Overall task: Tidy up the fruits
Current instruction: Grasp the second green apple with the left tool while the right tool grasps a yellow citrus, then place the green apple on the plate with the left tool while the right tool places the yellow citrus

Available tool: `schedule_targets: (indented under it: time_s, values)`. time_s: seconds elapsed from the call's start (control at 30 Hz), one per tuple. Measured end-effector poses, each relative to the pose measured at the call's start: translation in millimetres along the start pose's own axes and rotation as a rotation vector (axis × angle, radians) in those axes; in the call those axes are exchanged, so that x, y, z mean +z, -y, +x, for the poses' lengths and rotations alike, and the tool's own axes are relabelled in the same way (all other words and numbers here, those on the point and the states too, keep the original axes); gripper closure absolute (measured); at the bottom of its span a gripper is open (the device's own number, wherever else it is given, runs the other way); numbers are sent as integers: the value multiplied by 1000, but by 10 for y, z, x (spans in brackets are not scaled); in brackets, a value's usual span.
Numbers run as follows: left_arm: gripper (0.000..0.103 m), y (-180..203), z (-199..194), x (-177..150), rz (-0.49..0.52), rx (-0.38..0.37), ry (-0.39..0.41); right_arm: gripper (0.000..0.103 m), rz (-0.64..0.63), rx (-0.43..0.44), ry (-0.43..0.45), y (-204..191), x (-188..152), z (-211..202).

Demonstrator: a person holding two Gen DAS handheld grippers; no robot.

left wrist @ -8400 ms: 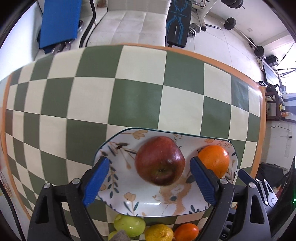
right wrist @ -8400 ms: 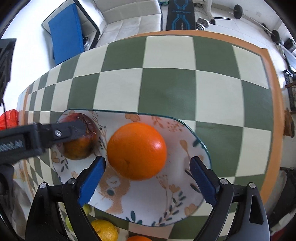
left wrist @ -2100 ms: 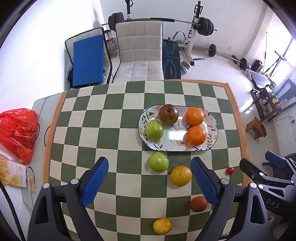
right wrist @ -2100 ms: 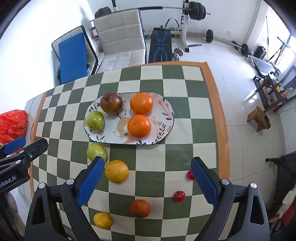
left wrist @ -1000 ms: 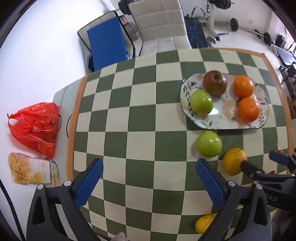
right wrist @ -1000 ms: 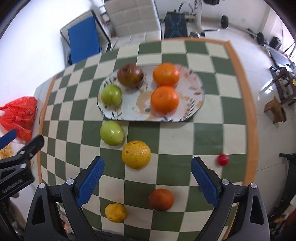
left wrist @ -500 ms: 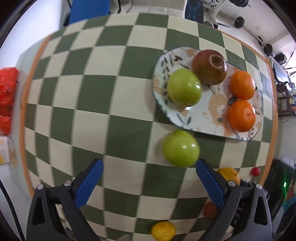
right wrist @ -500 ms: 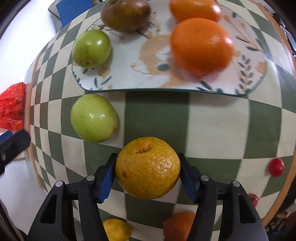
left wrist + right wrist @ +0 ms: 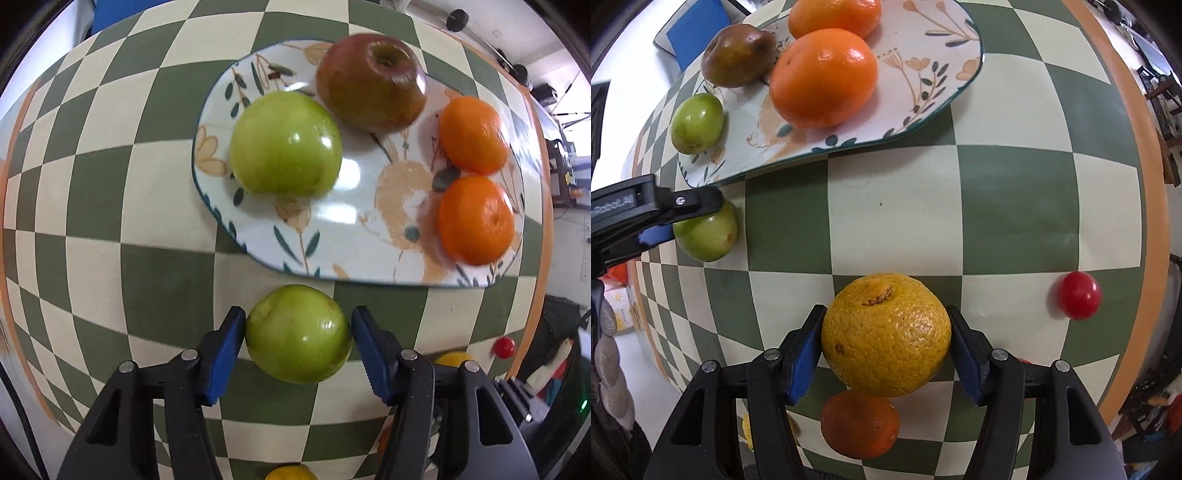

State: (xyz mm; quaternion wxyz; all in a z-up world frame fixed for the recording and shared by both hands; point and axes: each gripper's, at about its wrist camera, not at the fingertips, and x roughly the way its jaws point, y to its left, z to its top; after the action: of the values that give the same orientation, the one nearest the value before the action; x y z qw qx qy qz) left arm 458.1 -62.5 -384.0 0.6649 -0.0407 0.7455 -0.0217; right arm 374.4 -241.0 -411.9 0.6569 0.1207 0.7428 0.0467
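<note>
The floral plate (image 9: 236, 229) already carries four fruits: a green apple (image 9: 286, 144), a dark red apple (image 9: 369, 81) and two oranges (image 9: 474, 134). The left gripper (image 9: 298, 332) is closing on a second green apple (image 9: 298, 334) at the plate's 6 o'clock edge; the right gripper (image 9: 886, 336) clamps a yellow orange (image 9: 886, 334) on the table. A darker orange (image 9: 860, 424), a lemon and cherry tomatoes (image 9: 1078, 294) remain. Writing on the gripper arm is too blurred to read.
</note>
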Motion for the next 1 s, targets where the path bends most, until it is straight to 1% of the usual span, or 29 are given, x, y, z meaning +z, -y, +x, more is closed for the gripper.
schedule_targets:
  time_s: [0.1, 0.2, 0.43, 0.57, 0.67, 0.8, 0.87, 0.9, 1.0]
  values:
    - [46, 23, -16, -171, 16, -1, 5, 37, -5, 5, -7, -26, 50, 10]
    - [46, 48, -18, -220, 25, 0, 24, 37, -3, 17, -14, 58, 92, -28]
    - [45, 94, 4, -52, 34, 9, 42, 37, -14, 17, -29, 83, 170, -44]
    - [45, 89, 69, 31, 29, -7, 18, 37, -7, 13, -47, 48, 166, -2]
    - [45, 119, 118, 64, 34, 13, 17, 37, -5, 9, -48, 42, 166, -10]
    - [46, 171, 132, 42, 24, 19, 10, 36, -5, 11, -56, 57, 175, -3]
    - [46, 171, 110, -25, 10, 9, 13, 36, -12, 6, -62, 50, 178, -3]
    - [46, 111, 63, -126, 4, 0, 17, 36, -16, 4, -64, 46, 174, 5]
    - [46, 105, -109, -241, -10, -51, 37, 36, -17, -1, -70, 39, 160, 13]
